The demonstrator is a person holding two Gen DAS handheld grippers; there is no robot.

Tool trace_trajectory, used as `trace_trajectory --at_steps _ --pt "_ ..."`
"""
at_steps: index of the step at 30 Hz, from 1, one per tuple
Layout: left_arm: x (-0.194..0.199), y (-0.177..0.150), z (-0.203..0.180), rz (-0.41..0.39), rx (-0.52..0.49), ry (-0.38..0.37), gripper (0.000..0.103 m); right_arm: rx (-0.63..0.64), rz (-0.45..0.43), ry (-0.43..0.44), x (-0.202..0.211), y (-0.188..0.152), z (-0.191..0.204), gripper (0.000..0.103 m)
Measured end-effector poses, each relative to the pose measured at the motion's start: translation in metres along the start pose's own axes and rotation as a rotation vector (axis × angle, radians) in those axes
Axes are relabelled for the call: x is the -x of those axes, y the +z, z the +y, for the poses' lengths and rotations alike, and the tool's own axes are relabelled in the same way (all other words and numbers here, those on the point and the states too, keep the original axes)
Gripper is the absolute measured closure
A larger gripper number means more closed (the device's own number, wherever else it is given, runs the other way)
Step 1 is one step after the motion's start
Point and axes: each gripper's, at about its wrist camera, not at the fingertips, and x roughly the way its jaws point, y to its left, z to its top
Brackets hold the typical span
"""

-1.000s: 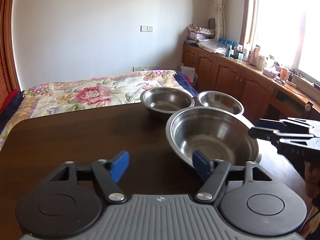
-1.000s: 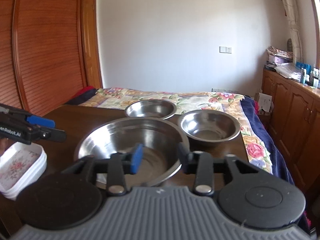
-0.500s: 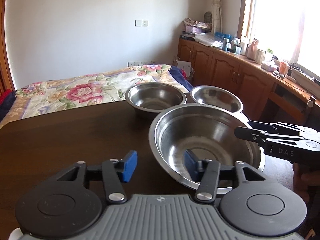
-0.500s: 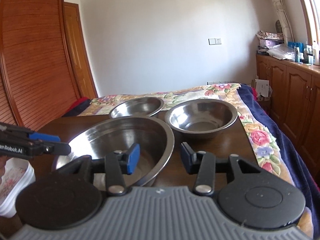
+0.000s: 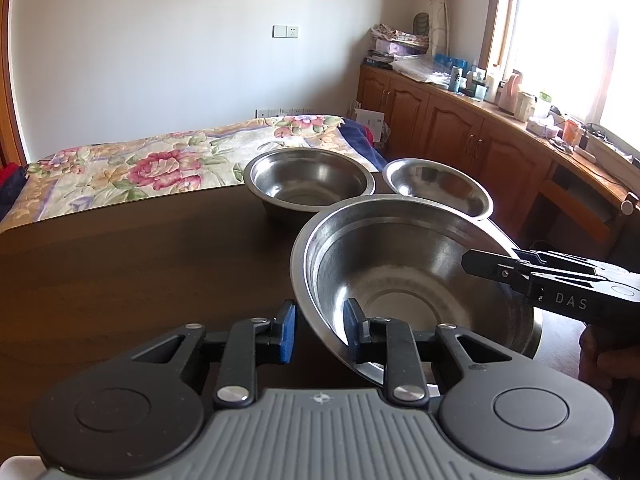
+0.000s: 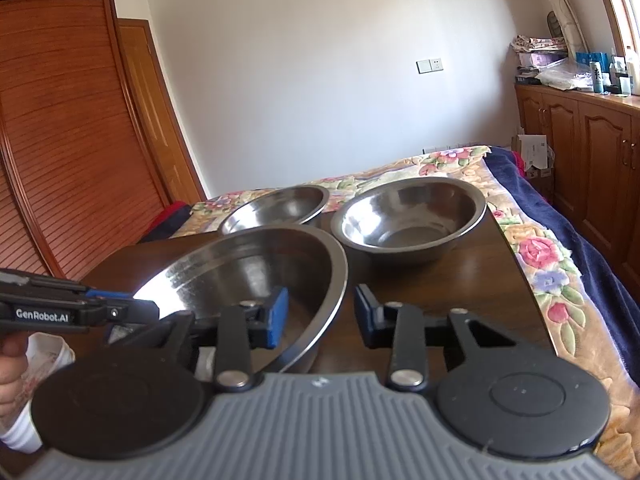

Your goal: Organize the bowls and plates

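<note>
Bowl (image 5: 404,276), large, steel: tilted near tabletop (image 5: 140,264) edge, rim straddled by both spread hand-held grippers, left (image 5: 319,332) and right (image 6: 319,316), likely for a two-sided lift.

My left tool (image 5: 319,330) is matt black plastic with smooth blue pads, its grey base ribbed and rubbery-looking; my right tool (image 6: 320,316) looks the same. The large bowl (image 5: 412,276) is polished metal, glossy with faint circular brush marks. The two smaller bowls (image 5: 308,184) (image 5: 438,192) are the same shiny steel. The surface (image 5: 140,264) is dark wood with a smooth, low-sheen finish. The bed cover (image 5: 132,164) is soft floral cloth. The cabinets (image 5: 460,136) and the slatted wardrobe (image 6: 60,168) are varnished wood, lightly glossy.
</note>
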Motion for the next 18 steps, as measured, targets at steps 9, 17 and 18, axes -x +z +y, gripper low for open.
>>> trace_trajectory --at_steps 9,17,18 --pt "-0.001 0.001 -0.003 0.010 -0.010 0.000 0.078 0.001 0.000 0.002 0.000 0.001 -0.001 0.080" --pt "0.011 -0.003 -0.001 0.011 0.005 -0.005 0.079 0.046 -0.001 -0.025 0.010 0.001 0.012 0.081" --pt "0.013 -0.003 0.000 0.011 0.010 -0.010 0.079 0.052 -0.003 -0.027 0.013 0.002 0.015 0.081"
